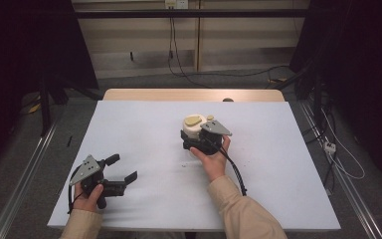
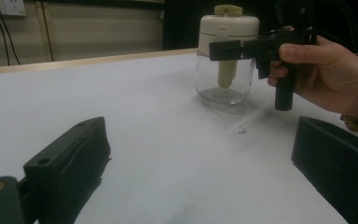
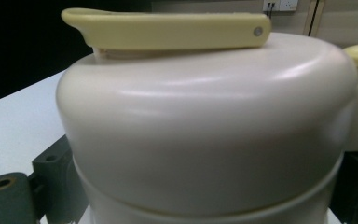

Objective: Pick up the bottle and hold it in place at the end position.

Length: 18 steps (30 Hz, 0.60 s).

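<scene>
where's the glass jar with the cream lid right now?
The clear glass jar with the cream lid stands just right of the white table's centre in the high view, between the right claw's jaws; the left claw sits apart, near-left.

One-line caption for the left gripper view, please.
Past the open left gripper, the right gripper closes its fingers around the cream lid of a glass jar on the white table.

We hold our left gripper (image 1: 122, 168) low with jaws spread wide; our right gripper (image 1: 191, 142) reaches forward, jaws clamped.
</scene>
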Motion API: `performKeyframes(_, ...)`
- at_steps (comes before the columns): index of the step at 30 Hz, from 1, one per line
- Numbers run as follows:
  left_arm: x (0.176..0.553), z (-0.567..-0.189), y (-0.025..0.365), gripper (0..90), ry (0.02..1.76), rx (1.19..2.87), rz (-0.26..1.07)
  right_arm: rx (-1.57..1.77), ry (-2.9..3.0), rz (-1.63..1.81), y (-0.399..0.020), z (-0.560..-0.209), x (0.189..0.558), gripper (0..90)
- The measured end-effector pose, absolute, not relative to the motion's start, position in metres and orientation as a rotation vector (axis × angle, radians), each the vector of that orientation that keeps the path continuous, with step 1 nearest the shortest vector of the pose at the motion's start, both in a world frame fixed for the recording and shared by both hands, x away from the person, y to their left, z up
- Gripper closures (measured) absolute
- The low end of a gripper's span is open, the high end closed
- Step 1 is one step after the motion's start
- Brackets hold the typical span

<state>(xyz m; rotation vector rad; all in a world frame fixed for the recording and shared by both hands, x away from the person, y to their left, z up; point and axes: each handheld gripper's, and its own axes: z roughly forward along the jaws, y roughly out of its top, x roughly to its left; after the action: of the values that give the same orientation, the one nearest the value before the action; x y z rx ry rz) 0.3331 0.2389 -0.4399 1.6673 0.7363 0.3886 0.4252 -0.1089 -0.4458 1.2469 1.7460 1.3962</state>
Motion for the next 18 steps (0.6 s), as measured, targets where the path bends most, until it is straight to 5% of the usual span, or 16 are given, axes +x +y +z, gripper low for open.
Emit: performKeyframes(18, 0.3339, -0.441, 0.2384, 3.7, 0.739, 1.669, 0.383, 1.281, 1.728, 1.401, -0.1079, -0.4523, 0.4316, 6.3)
